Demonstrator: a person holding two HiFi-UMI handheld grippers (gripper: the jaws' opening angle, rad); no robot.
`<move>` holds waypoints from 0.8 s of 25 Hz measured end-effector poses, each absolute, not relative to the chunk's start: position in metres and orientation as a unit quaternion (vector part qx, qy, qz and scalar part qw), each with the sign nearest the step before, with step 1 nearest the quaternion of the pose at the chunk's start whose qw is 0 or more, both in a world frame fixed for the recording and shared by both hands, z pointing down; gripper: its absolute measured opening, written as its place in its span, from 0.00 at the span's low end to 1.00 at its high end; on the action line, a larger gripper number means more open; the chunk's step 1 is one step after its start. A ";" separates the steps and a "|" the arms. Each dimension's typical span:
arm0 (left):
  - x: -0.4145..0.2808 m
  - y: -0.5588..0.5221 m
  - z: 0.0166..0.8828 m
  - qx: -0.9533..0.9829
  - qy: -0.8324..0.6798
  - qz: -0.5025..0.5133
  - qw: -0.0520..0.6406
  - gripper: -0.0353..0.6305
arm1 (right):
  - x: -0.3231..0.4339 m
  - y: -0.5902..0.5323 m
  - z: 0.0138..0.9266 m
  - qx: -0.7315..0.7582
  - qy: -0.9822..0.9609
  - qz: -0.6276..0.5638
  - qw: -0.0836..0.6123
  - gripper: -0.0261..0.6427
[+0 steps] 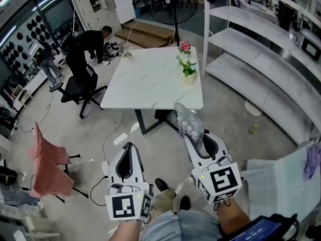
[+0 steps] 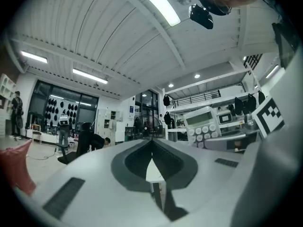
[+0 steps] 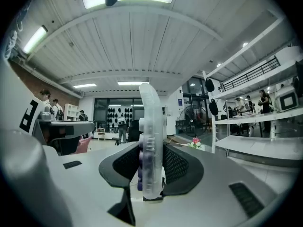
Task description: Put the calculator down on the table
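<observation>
A pale calculator (image 1: 187, 118) stands on edge between the jaws of my right gripper (image 1: 193, 135), which is shut on its lower end. In the right gripper view the calculator (image 3: 151, 136) rises upright between the dark pads, with its purple keys facing left. It is held in the air over the floor, short of the white marble table (image 1: 145, 82). My left gripper (image 1: 129, 146) hangs beside it at the left, shut and with nothing in it. From the left gripper view the calculator's (image 2: 204, 124) screen and keys show at the right.
A potted green plant (image 1: 188, 70) and pink flowers (image 1: 184, 47) stand near the table's right edge. White shelves (image 1: 261, 59) run along the right. A black office chair (image 1: 83, 89) and a bending person (image 1: 90, 41) are left of the table. A red-draped chair (image 1: 47, 167) stands at near left.
</observation>
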State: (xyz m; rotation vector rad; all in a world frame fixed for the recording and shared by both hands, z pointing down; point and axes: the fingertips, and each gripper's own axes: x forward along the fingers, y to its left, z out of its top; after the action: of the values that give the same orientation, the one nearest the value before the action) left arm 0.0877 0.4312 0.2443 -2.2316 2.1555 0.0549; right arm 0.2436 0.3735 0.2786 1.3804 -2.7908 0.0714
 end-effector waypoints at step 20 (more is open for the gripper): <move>-0.039 0.278 0.270 -0.711 0.704 0.012 -0.008 0.06 | 0.118 0.220 0.298 0.427 -0.902 0.042 0.042 0.26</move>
State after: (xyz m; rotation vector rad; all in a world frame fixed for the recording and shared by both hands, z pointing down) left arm -0.0394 0.2784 0.2703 -2.2441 2.2219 0.0365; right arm 0.1175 0.2200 0.2980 1.3058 -2.7616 0.1299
